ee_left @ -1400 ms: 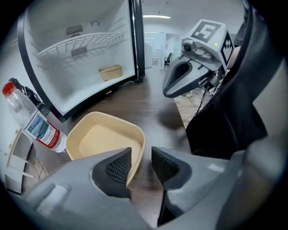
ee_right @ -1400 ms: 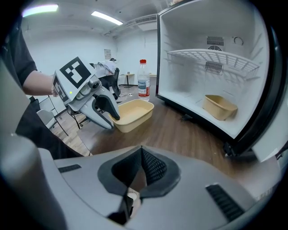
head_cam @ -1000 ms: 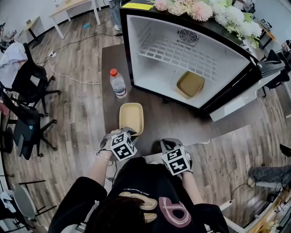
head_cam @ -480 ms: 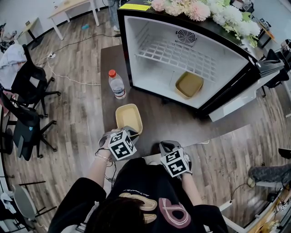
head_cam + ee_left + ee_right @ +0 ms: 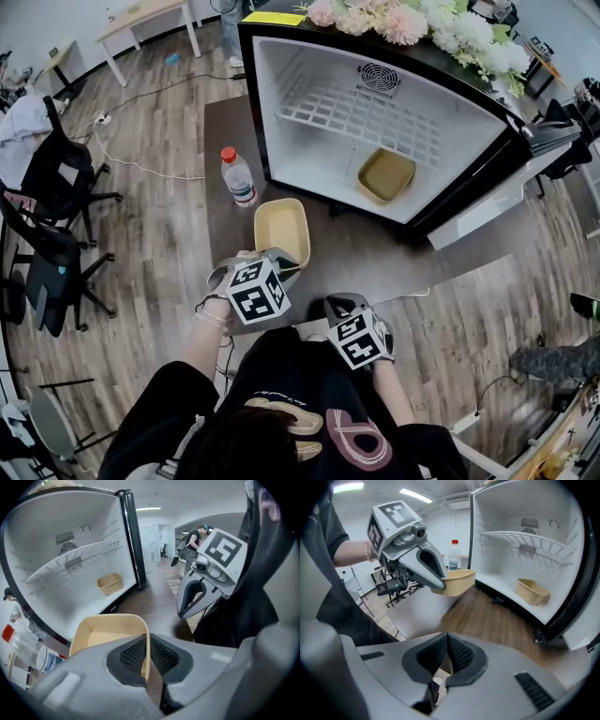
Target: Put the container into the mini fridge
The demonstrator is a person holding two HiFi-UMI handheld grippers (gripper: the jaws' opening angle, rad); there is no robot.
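A beige rectangular container (image 5: 281, 230) hangs just above the dark table, in front of the open mini fridge (image 5: 375, 122). My left gripper (image 5: 284, 266) is shut on the container's near wall (image 5: 146, 653), with one pad inside and one outside. In the right gripper view the same container (image 5: 457, 582) is lifted off the table beside the fridge opening. A second beige container (image 5: 385, 174) lies on the fridge floor at the right. My right gripper (image 5: 339, 307) is shut and empty, low near my body.
A water bottle (image 5: 238, 177) with a red cap stands on the table left of the fridge. A wire shelf (image 5: 361, 108) spans the fridge's upper part. Flowers (image 5: 412, 21) lie on the fridge top. Office chairs (image 5: 56, 187) stand at the left on the wooden floor.
My left gripper has closed on the container's near wall and carried it up and to the right, toward the fridge. The right gripper has barely moved.
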